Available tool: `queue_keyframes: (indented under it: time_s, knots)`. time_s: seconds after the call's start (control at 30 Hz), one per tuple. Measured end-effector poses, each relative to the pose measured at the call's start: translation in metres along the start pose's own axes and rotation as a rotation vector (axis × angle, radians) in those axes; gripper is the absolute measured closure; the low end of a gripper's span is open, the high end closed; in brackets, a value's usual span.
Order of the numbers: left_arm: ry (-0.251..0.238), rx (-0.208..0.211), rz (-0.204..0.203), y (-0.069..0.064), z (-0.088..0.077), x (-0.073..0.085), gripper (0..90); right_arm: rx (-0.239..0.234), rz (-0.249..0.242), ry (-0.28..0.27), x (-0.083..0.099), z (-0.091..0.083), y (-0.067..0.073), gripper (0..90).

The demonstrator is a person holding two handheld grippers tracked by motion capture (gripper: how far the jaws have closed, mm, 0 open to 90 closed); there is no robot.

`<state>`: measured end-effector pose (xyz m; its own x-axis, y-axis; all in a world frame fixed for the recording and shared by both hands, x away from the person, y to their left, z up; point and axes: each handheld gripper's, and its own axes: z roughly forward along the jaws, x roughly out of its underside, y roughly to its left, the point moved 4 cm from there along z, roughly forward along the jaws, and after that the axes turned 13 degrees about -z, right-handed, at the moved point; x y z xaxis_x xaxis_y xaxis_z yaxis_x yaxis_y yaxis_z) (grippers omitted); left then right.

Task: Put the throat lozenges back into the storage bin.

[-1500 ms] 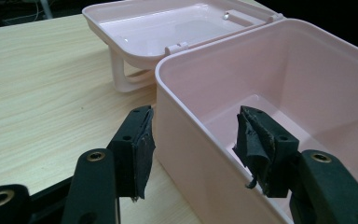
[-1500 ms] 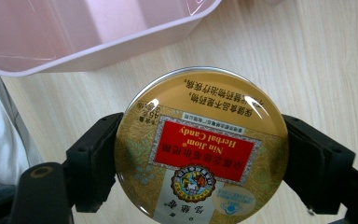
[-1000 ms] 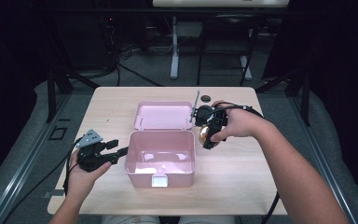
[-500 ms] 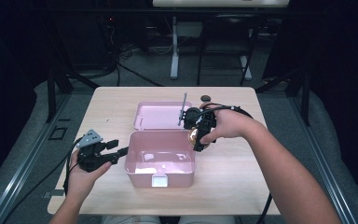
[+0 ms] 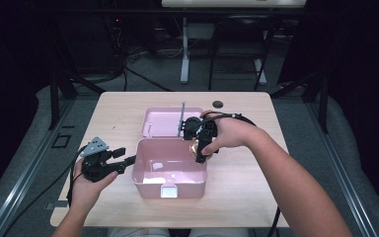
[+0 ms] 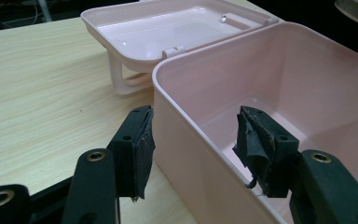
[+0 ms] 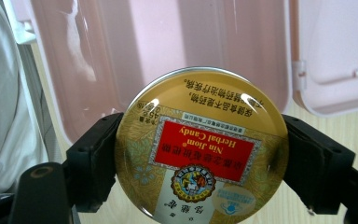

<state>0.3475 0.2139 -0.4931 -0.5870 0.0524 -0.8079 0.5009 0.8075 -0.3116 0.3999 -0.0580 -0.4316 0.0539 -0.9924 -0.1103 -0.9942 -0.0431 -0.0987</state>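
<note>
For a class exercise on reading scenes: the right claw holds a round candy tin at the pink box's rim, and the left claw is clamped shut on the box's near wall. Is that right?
Not quite. The left claw isn't shut: the left gripper view shows its jaws open, straddling the box wall with gaps either side. The rest stands: the right claw holds the tin at the box's rim.

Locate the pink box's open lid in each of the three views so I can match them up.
High view: the lid lies flat on the table behind the pink box, just left of the right gripper.
Left gripper view: top centre, inner side up, beyond the box's near wall.
Right gripper view: right edge, past the candy tin.
Shared landmark: the box's rim beside the lid.
</note>
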Motion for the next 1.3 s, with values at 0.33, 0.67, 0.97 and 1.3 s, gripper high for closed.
queue_keyframes:
  time_s: [0.33,0.67,0.97,1.3]
  knots:
    - [0.002,0.002,-0.003,0.000,0.001,0.000,45.6,-0.004,-0.032,0.007,-0.015,0.008,0.002,19.9]
    - [0.004,0.002,-0.001,0.001,0.000,0.000,45.6,-0.021,-0.046,0.025,-0.022,0.021,0.002,19.9]
    - [0.005,0.001,-0.001,0.001,0.001,0.001,45.6,-0.032,-0.053,0.031,-0.023,0.036,0.002,19.9]
    - [0.005,0.000,0.000,0.002,0.001,0.001,45.6,-0.040,-0.062,0.031,-0.023,0.053,0.002,19.9]
